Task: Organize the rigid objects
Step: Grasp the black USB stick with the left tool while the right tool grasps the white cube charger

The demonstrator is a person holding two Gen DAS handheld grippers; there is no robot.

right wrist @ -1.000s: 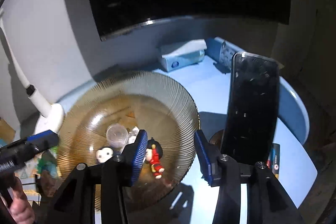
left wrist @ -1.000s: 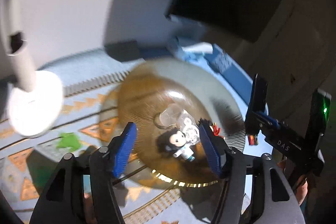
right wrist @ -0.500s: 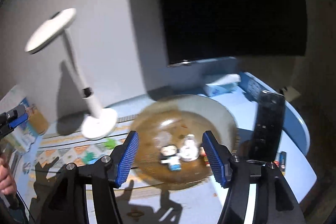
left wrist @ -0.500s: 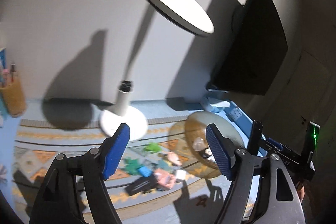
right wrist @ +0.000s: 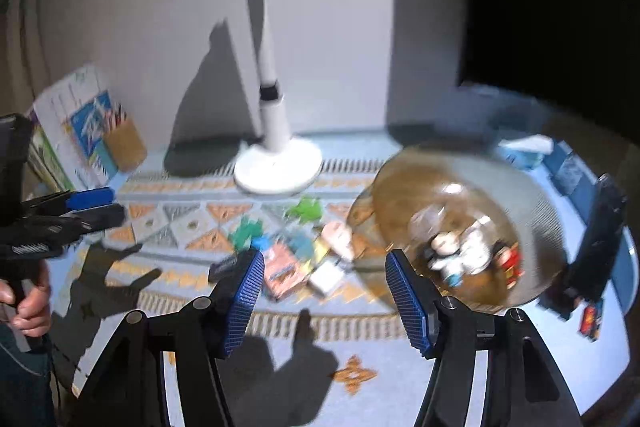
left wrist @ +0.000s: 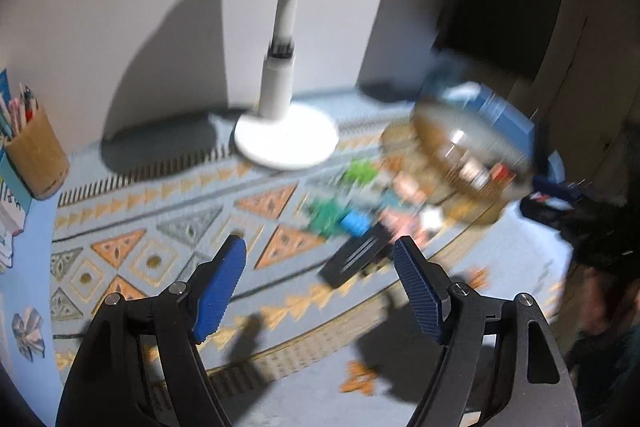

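Observation:
A ribbed amber glass bowl (right wrist: 536, 211) sits at the right of the patterned mat and holds small toy figures (right wrist: 460, 251); it also shows blurred in the left wrist view (left wrist: 440, 143). A heap of small coloured toys and cards (right wrist: 296, 251) lies on the mat left of the bowl, also in the left wrist view (left wrist: 352, 215), with a black flat box (left wrist: 356, 261). My left gripper (left wrist: 320, 287) is open and empty above the mat. My right gripper (right wrist: 322, 291) is open and empty, above the mat in front of the heap.
A white desk lamp (right wrist: 276, 163) stands at the back. A wooden pencil cup (left wrist: 36, 155) and books are at the far left. A black phone on a stand (right wrist: 596, 247) is at the right, with a dark monitor behind. The left gripper shows at the left of the right wrist view (right wrist: 60, 223).
Both grippers have pulled back and away from the bowl, turning left toward the mat. The toy heap has come into view. Both stay open and empty.

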